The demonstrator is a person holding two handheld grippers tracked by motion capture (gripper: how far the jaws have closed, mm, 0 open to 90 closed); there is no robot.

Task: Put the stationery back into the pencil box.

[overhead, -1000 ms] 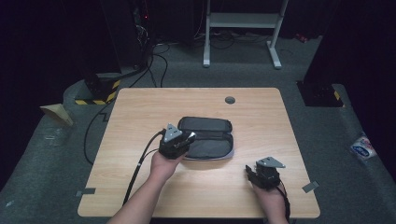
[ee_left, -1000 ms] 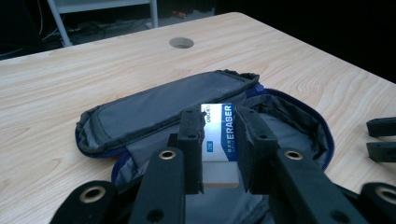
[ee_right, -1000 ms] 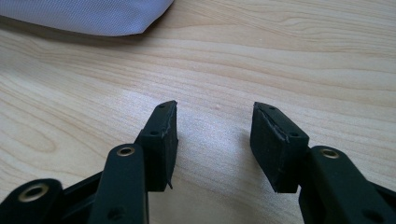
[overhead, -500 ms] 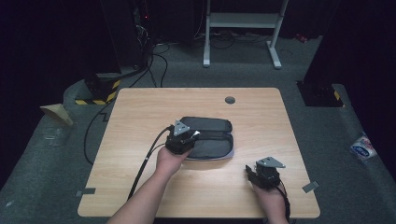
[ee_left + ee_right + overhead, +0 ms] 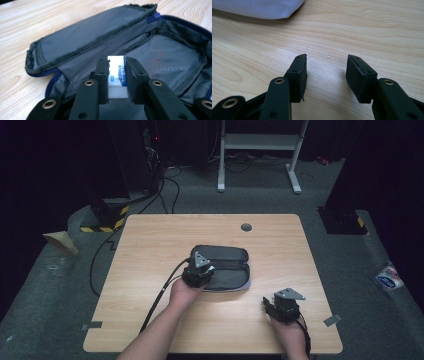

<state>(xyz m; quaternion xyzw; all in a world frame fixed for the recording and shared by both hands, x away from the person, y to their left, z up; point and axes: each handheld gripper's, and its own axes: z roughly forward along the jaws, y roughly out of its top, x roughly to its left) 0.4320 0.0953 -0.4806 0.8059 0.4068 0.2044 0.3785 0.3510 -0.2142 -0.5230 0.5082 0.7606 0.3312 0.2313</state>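
1. The eraser [image 5: 117, 75] sits clamped between the jaws of the left gripper [image 5: 116, 75], poised over the open pencil case [image 5: 160, 57]. It is a white block in a blue-and-white paper sleeve, and it hangs above the case's grey lining without touching it, as far as the left gripper view shows.

2. The step in hand looks like dropping the eraser into the case. To do it well, lower it until it nearly rests on the lining, clear of the folded flap, then part the jaws slowly so it settles flat rather than bouncing out.

3. The eraser is firm and smooth; its sleeve could slip on the pads, so a square grip matters.

4. The case is soft grey fabric with ribbed seams, a faint printed logo and a blue zipper edge. It is limp, so it may shift if nudged.

5. The right gripper [image 5: 326, 72] rests low over the bare wooden table [image 5: 150, 250], near the case's pale outer corner, with its jaws spread and nothing between them.
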